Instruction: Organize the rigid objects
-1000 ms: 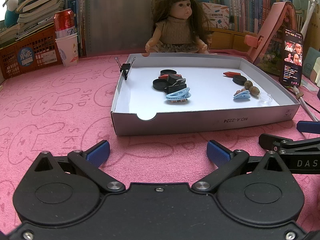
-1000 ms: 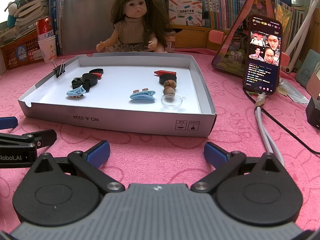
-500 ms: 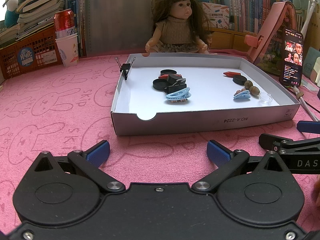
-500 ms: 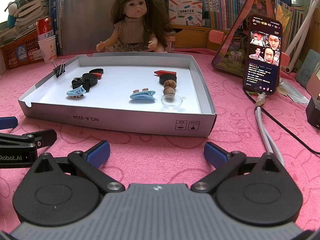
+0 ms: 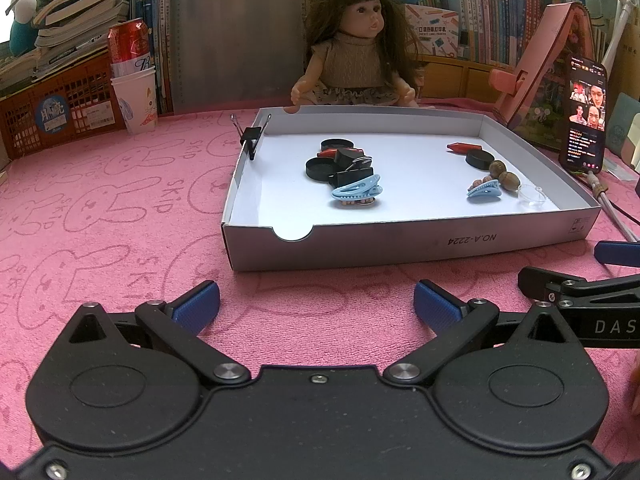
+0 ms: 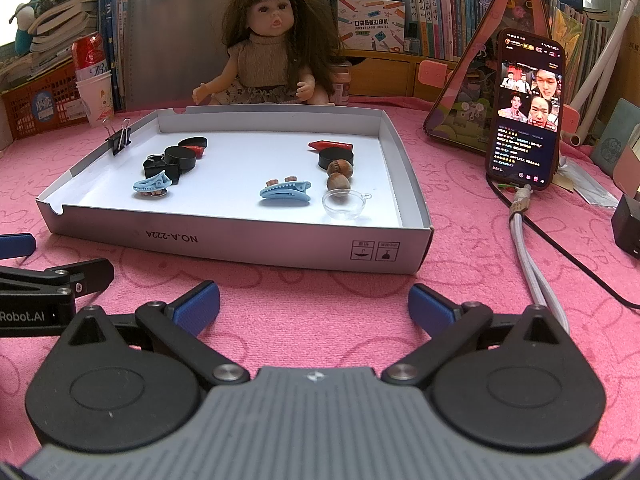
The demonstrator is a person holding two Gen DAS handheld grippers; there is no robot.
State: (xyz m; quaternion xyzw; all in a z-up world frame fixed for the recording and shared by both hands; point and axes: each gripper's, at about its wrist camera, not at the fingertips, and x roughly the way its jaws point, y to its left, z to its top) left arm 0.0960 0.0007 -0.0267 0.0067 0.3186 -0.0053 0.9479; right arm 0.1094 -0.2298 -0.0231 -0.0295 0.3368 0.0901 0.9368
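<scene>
Nothing shifted since earlier frames. Left gripper [image 5: 316,304] and right gripper [image 6: 314,306] sat spread apart, empty, near side of tray [image 6: 248,240]. Small items grouped left and right inside tray; stage undeterminable.

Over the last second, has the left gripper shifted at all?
No. In the left wrist view the left gripper sees the white tray and the doll in the same places as before, so it has held still.

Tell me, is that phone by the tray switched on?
On. The phone stands propped upright to the right of the white tray, and its screen is lit, showing video windows with lines of text beneath.
</scene>
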